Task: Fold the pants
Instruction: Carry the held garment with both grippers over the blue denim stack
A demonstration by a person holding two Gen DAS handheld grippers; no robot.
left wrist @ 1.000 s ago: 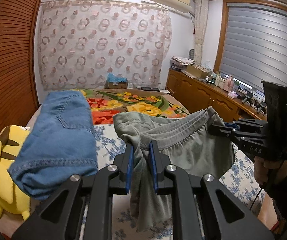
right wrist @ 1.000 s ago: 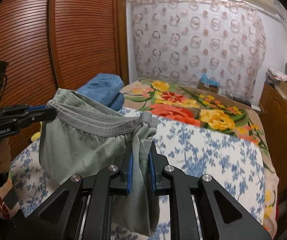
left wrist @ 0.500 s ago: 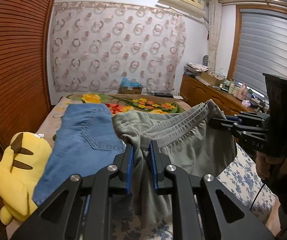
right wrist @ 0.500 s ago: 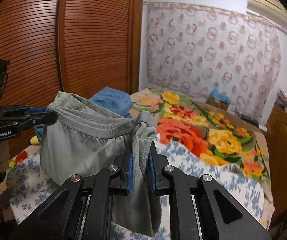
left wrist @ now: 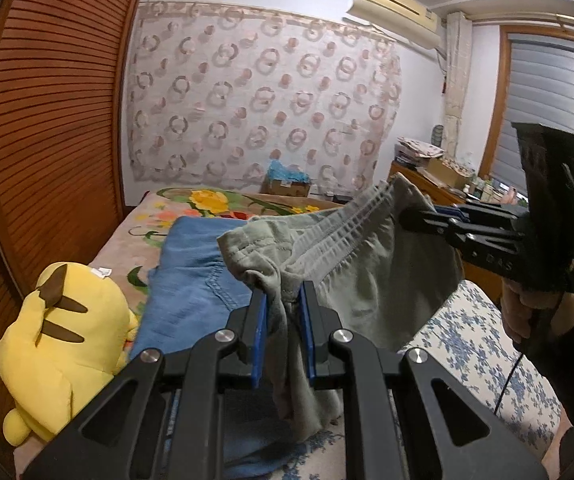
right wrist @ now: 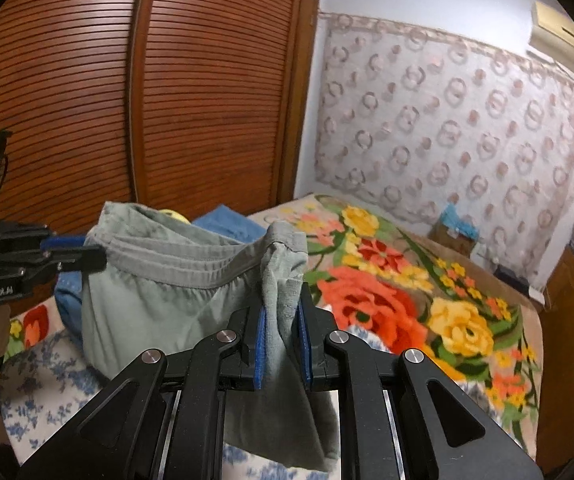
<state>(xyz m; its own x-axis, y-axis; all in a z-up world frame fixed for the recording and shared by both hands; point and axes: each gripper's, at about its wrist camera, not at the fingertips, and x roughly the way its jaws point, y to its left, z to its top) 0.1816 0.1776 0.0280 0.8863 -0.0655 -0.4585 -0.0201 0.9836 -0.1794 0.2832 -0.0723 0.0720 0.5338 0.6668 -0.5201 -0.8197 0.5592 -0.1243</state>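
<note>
Grey-green pants hang in the air above the bed, held by the waistband at both ends. My left gripper is shut on one end of the waistband, with cloth bunched between its blue pads. My right gripper is shut on the other end; it also shows in the left wrist view at the right. The left gripper shows in the right wrist view at the left. The pants sag between the two, and their lower part hangs out of sight.
Folded blue jeans lie on the bed's left side beside a yellow plush toy. The bed has a blue floral sheet and a bright flowered blanket. A slatted wooden wardrobe stands at the left, a wooden dresser at the right.
Both grippers have risen and tilted up with the pants, so more of the wall and wardrobe shows. Both keep hold of the waistband.
</note>
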